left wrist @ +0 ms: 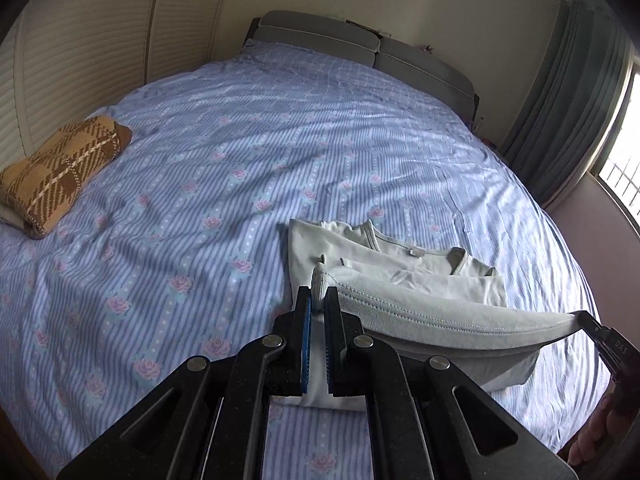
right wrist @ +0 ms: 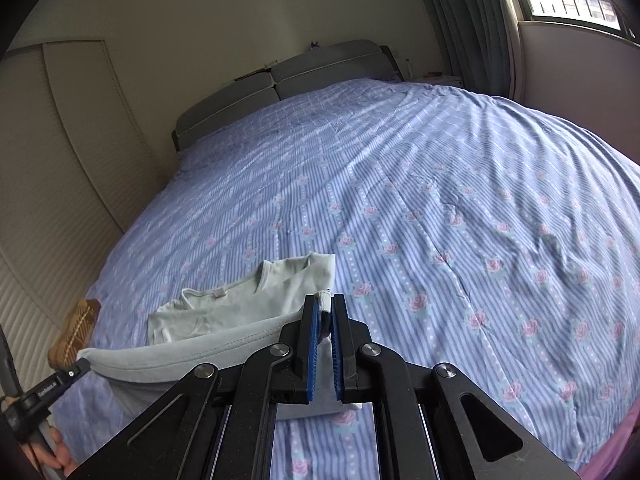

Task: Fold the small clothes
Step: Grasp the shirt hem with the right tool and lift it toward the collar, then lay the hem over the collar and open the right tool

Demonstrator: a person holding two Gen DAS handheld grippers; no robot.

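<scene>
The left gripper (left wrist: 319, 300), a black two-finger claw with blue pads, is clamped on one corner of the hem of a small pale mint-green cotton top (left wrist: 404, 264), and the right gripper (right wrist: 325, 304), of the same make, is clamped on the hem's other corner. Between the two claws the stitched hem hangs in a shallow sagging curve, lifted off the bed, while the rest of the garment lies flat just ahead of both claws, its neckline farthest from them and its sleeves folded in over the body. In the left wrist view the right gripper's tip shows at the far right end of the hem, with fingers of a hand (left wrist: 592, 440) below it. Under everything spreads a blue striped bedsheet with pink roses (left wrist: 240, 152). Well off to the left of the left claw sits a folded brown and cream plaid knitted blanket (left wrist: 60, 176). Far ahead stands a grey padded headboard (left wrist: 320, 40).
</scene>
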